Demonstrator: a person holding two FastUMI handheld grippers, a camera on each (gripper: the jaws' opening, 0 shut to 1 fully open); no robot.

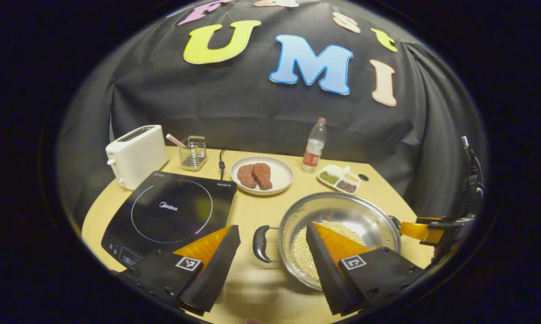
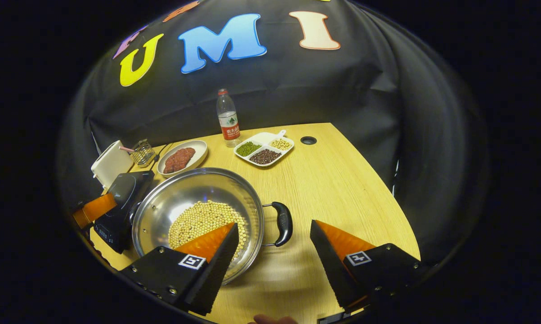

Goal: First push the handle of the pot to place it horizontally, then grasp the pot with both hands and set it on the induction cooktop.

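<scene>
Nearest to me, my left gripper (image 1: 272, 258) stood wide apart, holding nothing; its two black fingers straddled the near-left side of the pot (image 1: 340, 236), one finger over bare table (image 1: 261, 288), the other over the pot's rim. Between those fingers lay the pot's left handle (image 1: 260, 243), a black loop, not yet touched by either one.

My right gripper (image 2: 274, 258) was also spread wide and empty. Its left finger hovered above the pot's near rim, its right finger above bare wood, and the pot's right handle (image 2: 283, 223) sat just ahead of the gap between them.

The pot was a shiny steel pan with a layer of pale yellow beans (image 2: 203, 220) in its bottom. It rested on the wooden table, just right of the induction cooktop (image 1: 169, 213), not on it. Its two handles pointed left and right, so I judged the handle-pushing step finished. Gripping both handles, lifting, and setting the pot on the cooktop remained to do.

Farther back stood a white toaster (image 1: 135, 155), a small wire basket (image 1: 193, 153), a plate of raw meat (image 1: 261, 174), a divided dish of beans (image 1: 340, 179) and a water bottle (image 1: 314, 146).
</scene>
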